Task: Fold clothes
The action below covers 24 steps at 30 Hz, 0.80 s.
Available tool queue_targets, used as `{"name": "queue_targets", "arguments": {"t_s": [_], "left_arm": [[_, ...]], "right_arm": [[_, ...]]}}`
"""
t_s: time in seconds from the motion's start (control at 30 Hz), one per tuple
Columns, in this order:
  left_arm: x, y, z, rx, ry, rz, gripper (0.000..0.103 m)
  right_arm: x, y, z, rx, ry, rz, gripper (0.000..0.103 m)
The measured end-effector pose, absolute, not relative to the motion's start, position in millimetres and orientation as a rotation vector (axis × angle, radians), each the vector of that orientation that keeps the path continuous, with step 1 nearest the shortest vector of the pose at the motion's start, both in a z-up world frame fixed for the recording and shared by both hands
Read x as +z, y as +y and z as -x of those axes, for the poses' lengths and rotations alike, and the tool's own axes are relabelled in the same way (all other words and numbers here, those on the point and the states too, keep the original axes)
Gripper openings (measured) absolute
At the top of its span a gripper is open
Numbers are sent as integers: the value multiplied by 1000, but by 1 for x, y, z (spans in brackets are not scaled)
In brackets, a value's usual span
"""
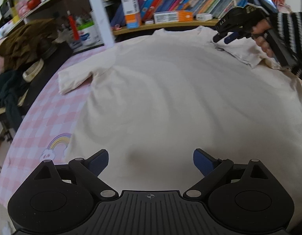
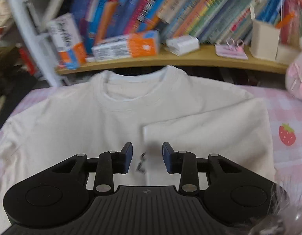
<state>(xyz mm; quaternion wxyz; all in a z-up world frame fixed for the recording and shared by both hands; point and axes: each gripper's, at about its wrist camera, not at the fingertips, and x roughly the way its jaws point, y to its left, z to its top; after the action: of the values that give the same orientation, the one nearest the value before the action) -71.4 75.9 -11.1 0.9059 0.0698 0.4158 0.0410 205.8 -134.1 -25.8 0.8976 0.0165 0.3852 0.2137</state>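
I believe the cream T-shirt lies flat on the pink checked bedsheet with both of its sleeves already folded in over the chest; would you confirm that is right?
Not quite: only one sleeve is folded in. The cream T-shirt does lie flat on the pink checked bedsheet, but the sleeve on the left of the left wrist view still sticks out onto the sheet. The other sleeve is folded over the chest, as the right wrist view shows.

Left wrist view looks down low across the cream T-shirt (image 1: pixel 160 90); right wrist view sits nearer its collar. Both face the bookshelf (image 2: pixel 170 58) at twelve o'clock.

sleeve (image 1: pixel 290 31): black-white striped knit | right gripper (image 1: pixel 222 39): black, blue pads
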Motion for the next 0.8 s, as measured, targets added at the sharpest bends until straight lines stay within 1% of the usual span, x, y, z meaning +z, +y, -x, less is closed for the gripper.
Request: {"name": "queue_targets", "arguments": {"t_s": [0.2, 0.33, 0.57, 0.7, 0.8], "left_arm": [[-6, 72, 64, 72, 816, -113, 95], [-6, 65, 62, 59, 810, -102, 95], [-5, 49, 61, 46, 804, -114, 95], [-4, 43, 63, 57, 801, -118, 95], [-4, 44, 63, 78, 805, -106, 95]], "right_arm": [[-14, -144, -116, 517, 665, 195, 33], [-18, -162, -77, 506, 636, 275, 33], [-28, -152, -73, 546, 616, 432, 30], [-43, -140, -82, 537, 660, 544, 26], [-46, -144, -88, 544, 680, 510, 25]]}}
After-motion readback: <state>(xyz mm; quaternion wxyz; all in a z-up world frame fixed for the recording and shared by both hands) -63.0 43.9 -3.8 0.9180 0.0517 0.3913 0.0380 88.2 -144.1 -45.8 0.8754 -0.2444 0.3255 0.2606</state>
